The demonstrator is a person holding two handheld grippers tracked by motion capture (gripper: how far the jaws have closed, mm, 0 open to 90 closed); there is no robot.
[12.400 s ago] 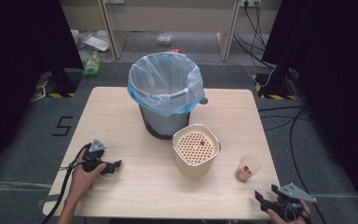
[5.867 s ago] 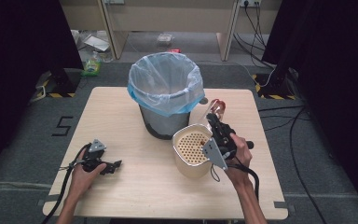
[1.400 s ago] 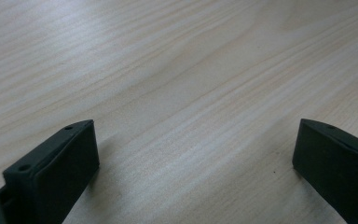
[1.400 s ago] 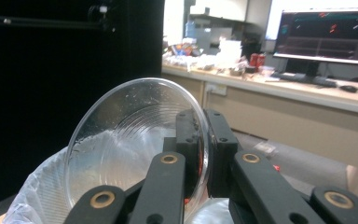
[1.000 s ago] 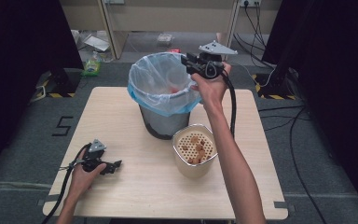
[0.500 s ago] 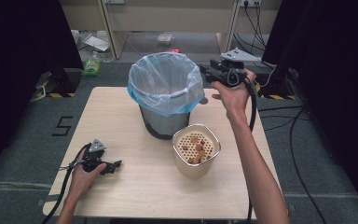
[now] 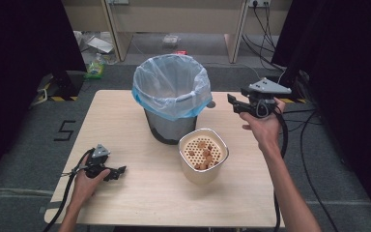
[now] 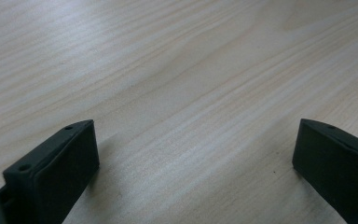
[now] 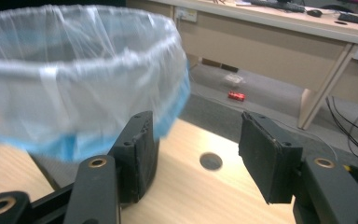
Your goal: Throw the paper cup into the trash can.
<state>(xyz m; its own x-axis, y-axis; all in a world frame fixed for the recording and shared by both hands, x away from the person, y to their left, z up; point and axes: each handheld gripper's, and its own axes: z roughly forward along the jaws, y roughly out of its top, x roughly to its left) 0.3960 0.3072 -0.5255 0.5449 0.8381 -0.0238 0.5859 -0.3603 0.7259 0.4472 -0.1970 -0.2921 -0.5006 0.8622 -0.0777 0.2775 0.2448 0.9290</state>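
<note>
Item: bin, mid-table, lined with thin blue bag; light, bag soft and slippery, so I'd grip the rim. My right claw, just right of the bin, has just been opening, empty. Left claw rests open.

- A pale, light-wood table carries fine straight grain lines.
- The dark grey bin wears a translucent liner, whitish above and pale blue along its folded edge.
- A cream container shows a perforated, dotted top with brown pieces scattered on it.
- Both the left gripper and the right gripper are black; the right carries a grey plate.
- A small red object lies on the grey floor.
- Black-and-yellow striped tape marks that floor.
</note>
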